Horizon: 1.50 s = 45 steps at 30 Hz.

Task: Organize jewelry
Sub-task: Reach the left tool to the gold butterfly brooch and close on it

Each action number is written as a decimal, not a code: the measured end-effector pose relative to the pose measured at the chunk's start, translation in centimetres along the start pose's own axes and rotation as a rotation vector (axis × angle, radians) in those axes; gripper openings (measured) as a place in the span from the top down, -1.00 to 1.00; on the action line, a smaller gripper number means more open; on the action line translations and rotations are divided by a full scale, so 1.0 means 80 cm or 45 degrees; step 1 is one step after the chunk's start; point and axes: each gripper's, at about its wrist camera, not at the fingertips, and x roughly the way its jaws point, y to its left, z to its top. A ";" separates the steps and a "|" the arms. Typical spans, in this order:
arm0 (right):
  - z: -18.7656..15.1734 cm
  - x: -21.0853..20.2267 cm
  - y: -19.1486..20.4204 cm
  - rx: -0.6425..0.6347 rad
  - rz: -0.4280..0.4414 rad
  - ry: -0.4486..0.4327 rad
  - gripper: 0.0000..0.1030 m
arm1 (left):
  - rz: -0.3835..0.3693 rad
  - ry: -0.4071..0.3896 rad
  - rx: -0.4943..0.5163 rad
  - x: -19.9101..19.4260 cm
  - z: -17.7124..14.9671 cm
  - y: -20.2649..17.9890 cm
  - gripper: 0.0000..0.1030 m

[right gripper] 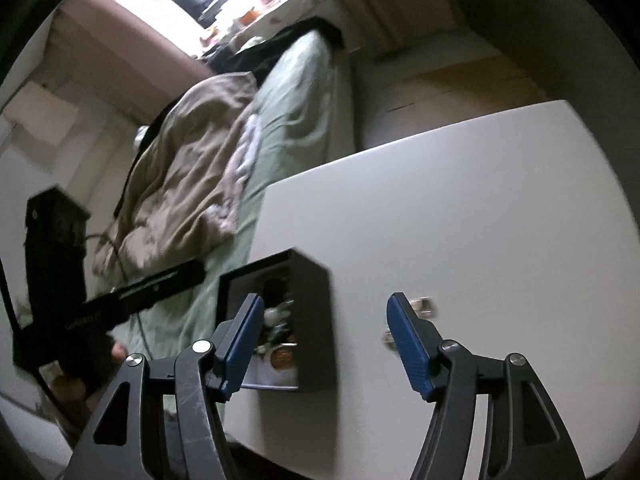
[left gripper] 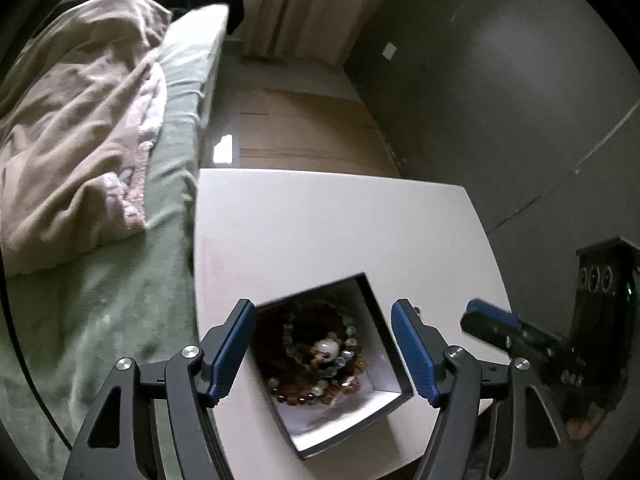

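So going left to right: the bed with its rumpled blanket runs along the left, and the white table sits right up against it. The black box rests near the table's front edge, lid off, with the beaded bracelets heaped inside, so I guess it's the collecting spot. The left gripper hangs right above it, fingers spread wide and holding nothing, probably lined up to steady the box or dip in. Further right, a small metallic piece lies loose on the table, too blurry to name. The right gripper is released too, empty, with that piece just beside its right finger, likely the next pickup.
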 end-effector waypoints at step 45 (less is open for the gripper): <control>-0.010 -0.103 -0.153 0.328 -0.237 -0.005 -0.25 | 0.234 0.437 0.341 0.180 -0.021 -0.164 0.43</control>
